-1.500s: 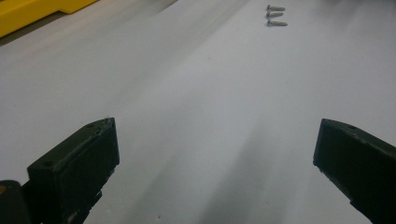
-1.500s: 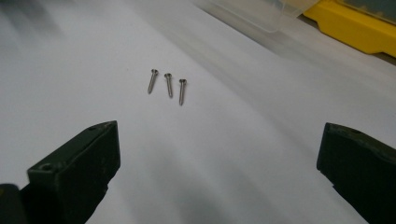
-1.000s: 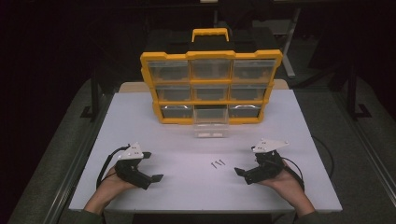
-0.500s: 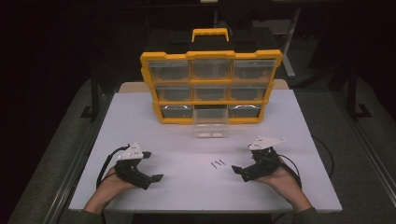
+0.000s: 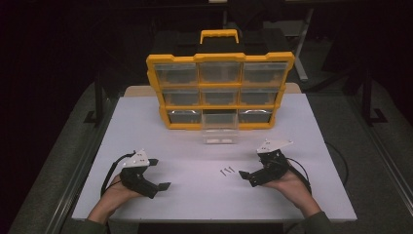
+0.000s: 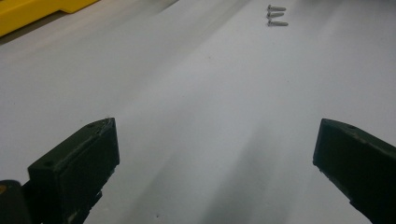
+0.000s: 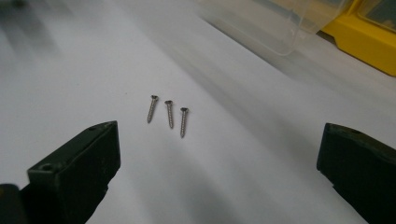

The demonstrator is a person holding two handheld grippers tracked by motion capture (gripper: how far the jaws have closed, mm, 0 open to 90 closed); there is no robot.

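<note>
Right gripper view: 3 screws [image 7: 168, 114] unobscured

Three screws [image 7: 168, 114] lie side by side on the table [image 5: 316, 131], just ahead of the right gripper [image 5: 249, 176]. Beyond them a drawer [image 5: 220, 132] juts from the organizer [image 5: 220, 90]. The left gripper [image 5: 158, 173] sits well apart from the screws.

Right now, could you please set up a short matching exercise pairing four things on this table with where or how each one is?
Things:
1. three screws
2. clear drawer
3. left tongs
4. yellow organizer

Descriptions:
A. pulled out of the bottom middle slot
B. open over bare table
C. lying side by side, just ahead of the right tongs
D. standing upright at the table's far side

Pairs: 1-C, 2-A, 3-B, 4-D
</note>
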